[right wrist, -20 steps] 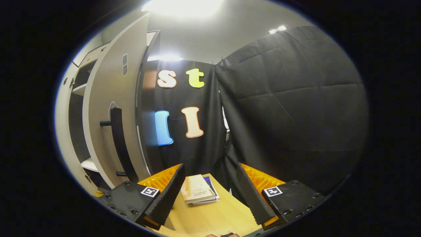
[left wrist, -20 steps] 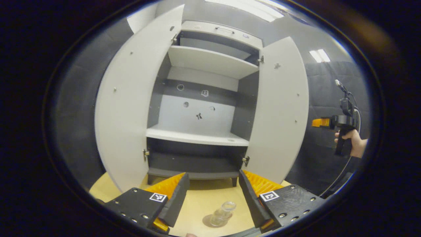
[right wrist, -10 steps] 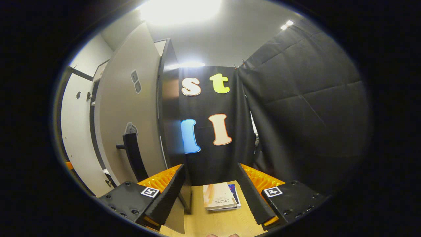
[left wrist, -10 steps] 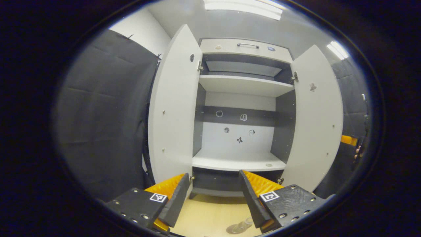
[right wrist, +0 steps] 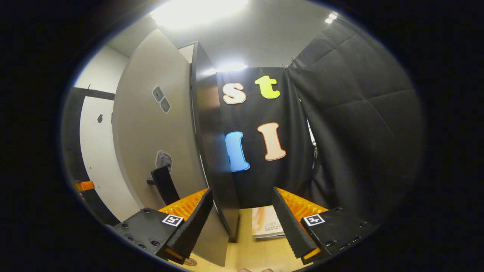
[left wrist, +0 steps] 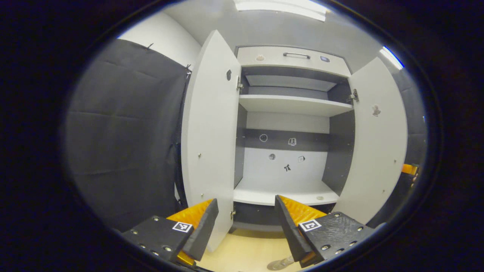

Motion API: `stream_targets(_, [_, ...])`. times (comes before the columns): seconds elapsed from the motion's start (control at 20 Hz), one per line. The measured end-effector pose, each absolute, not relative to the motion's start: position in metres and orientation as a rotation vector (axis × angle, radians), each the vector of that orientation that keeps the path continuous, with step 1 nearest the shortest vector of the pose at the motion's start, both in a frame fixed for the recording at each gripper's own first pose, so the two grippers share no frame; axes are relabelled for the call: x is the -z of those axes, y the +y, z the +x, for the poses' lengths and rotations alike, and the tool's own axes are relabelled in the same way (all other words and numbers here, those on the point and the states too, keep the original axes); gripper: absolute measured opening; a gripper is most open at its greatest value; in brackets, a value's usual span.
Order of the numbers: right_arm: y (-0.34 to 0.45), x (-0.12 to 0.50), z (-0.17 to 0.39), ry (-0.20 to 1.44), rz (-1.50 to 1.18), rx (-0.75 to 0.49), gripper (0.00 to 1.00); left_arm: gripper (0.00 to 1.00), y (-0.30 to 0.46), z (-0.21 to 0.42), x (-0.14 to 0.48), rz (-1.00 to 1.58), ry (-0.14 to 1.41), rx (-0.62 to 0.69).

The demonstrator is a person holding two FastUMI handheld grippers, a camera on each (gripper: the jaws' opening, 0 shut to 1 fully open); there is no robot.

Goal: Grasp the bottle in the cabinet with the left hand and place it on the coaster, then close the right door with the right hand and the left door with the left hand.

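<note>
Right door next: its outer face lies just left of the right gripper (right wrist: pixel 240 226).

The pale grey right cabinet door (right wrist: pixel 151 124), upright with a black handle (right wrist: pixel 164 185), stands open; both grippers gape empty. The clear bottle (left wrist: pixel 281 263) sits on the wooden table below the left gripper (left wrist: pixel 245 226).

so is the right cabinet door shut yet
No, open. In the left gripper view the right door stands swung out from the cabinet, leaving the shelves exposed.
</note>
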State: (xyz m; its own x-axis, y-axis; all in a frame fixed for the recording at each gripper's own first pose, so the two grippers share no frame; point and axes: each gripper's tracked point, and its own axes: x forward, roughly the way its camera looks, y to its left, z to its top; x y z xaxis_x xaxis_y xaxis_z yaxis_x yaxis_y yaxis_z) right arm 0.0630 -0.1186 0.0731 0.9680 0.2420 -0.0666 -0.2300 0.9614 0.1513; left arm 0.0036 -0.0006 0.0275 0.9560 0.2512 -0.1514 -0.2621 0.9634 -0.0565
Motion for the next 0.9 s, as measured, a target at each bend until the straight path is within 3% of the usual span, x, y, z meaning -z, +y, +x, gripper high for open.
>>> stream_targets(0.2, [-0.115,-0.072,0.068,0.077,0.095,-0.206,0.96,0.87,-0.002,0.011,-0.012,-0.122,0.15,-0.162])
stream_targets(0.25, [-0.112,-0.071,0.07,0.076,0.078,-0.205,0.99,0.87,-0.002,0.01,-0.011,-0.12,0.15,-0.144])
stream_targets(0.3, [-0.107,-0.068,0.071,0.084,0.057,-0.203,0.99,0.94,-0.003,0.011,-0.007,-0.116,0.151,-0.13])
stream_targets(0.35, [-0.104,-0.065,0.071,0.095,0.037,-0.203,0.99,0.87,-0.001,0.011,-0.005,-0.116,0.151,-0.117])
stream_targets(0.5, [-0.097,-0.066,0.067,0.095,-0.013,-0.175,0.95,0.87,0.003,0.011,-0.001,-0.125,0.145,-0.1])
stream_targets(0.55, [-0.095,-0.068,0.066,0.087,-0.033,-0.161,0.95,0.94,0.004,0.011,0.0,-0.13,0.14,-0.094])
stream_targets(0.6, [-0.093,-0.068,0.065,0.082,-0.04,-0.149,0.89,0.87,0.005,0.012,0.0,-0.137,0.135,-0.087])
stream_targets(0.85, [-0.062,-0.065,0.055,0.078,-0.017,-0.17,0.89,0.87,0.017,0.014,-0.007,-0.146,0.101,-0.086])
stream_targets(0.9, [-0.052,-0.064,0.053,0.076,-0.019,-0.184,0.94,0.87,0.02,0.014,-0.009,-0.136,0.095,-0.09])
